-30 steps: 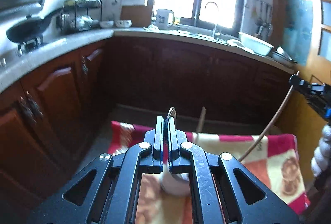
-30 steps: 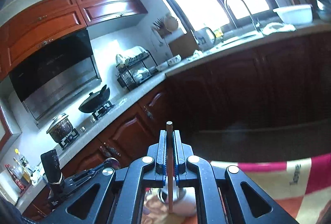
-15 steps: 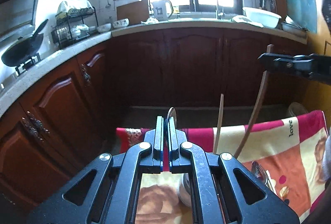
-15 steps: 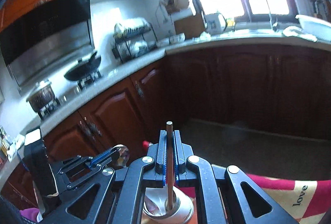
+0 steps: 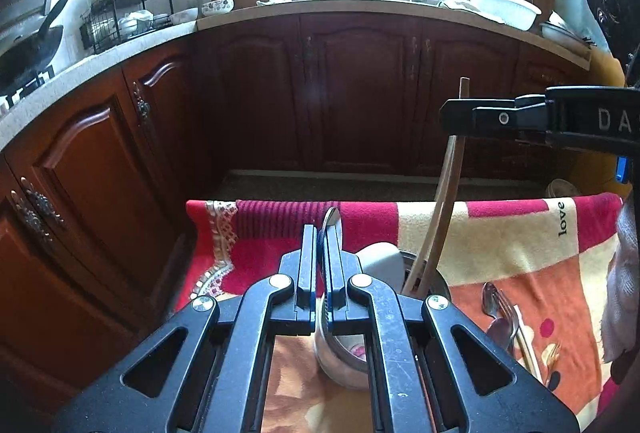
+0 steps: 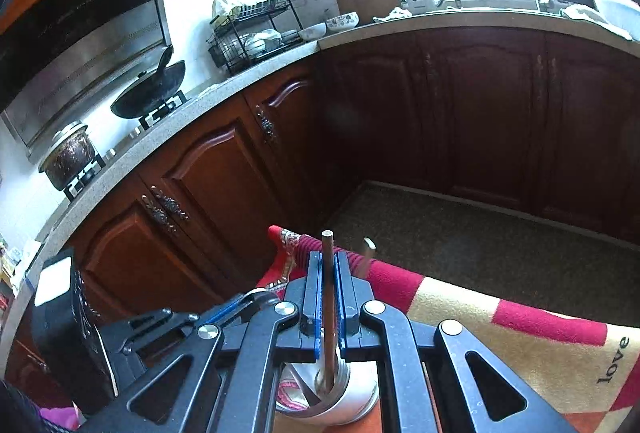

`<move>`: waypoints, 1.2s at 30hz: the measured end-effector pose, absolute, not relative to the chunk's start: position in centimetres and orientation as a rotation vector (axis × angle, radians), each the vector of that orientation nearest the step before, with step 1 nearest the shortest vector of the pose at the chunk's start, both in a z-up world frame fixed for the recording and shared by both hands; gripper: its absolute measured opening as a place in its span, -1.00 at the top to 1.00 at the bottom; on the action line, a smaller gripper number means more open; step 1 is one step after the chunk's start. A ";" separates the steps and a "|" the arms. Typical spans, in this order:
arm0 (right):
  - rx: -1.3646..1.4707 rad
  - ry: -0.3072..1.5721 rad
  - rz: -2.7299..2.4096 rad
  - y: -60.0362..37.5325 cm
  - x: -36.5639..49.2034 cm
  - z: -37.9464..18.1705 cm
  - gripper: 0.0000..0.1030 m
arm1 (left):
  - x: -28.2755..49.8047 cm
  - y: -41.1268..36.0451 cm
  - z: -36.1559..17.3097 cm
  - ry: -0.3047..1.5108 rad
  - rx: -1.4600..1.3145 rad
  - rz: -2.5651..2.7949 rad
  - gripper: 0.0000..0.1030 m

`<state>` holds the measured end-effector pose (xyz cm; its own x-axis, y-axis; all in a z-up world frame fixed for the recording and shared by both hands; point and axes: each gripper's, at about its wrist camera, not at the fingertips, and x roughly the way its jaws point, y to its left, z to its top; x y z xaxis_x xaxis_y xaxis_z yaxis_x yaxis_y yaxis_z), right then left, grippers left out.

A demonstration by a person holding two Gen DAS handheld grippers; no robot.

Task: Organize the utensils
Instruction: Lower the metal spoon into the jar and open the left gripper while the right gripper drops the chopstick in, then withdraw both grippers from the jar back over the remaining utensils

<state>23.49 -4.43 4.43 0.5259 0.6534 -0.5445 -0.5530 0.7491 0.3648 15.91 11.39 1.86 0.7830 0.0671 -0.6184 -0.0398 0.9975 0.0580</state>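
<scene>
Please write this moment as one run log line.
left tool: shut on spoon | right tool: shut on chopstick | both over cup

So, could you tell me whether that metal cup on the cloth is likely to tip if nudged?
Probably yes. The metal cup looks small and thin-walled, so likely light. It stands on a soft blanket, an unsteady base. The chopstick leaning inside may lever it over.

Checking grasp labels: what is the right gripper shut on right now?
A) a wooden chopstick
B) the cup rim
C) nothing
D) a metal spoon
A: in the right wrist view the right gripper is shut on a wooden chopstick, whose lower end reaches into the cup; the left wrist view shows the same chopstick clamped near its top.
</scene>
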 end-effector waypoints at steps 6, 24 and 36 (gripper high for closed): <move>0.215 0.762 0.740 -5.3 23.8 3.5 0.63 | 16.1 11.7 1.8 0.673 0.003 0.053 0.97; 0.250 0.796 0.677 -10.2 19.1 2.8 0.36 | 11.9 13.4 4.1 0.666 -0.163 0.033 0.16; 0.212 0.830 0.579 -13.3 12.2 1.4 0.27 | 6.3 9.5 3.4 0.699 -0.229 -0.047 0.05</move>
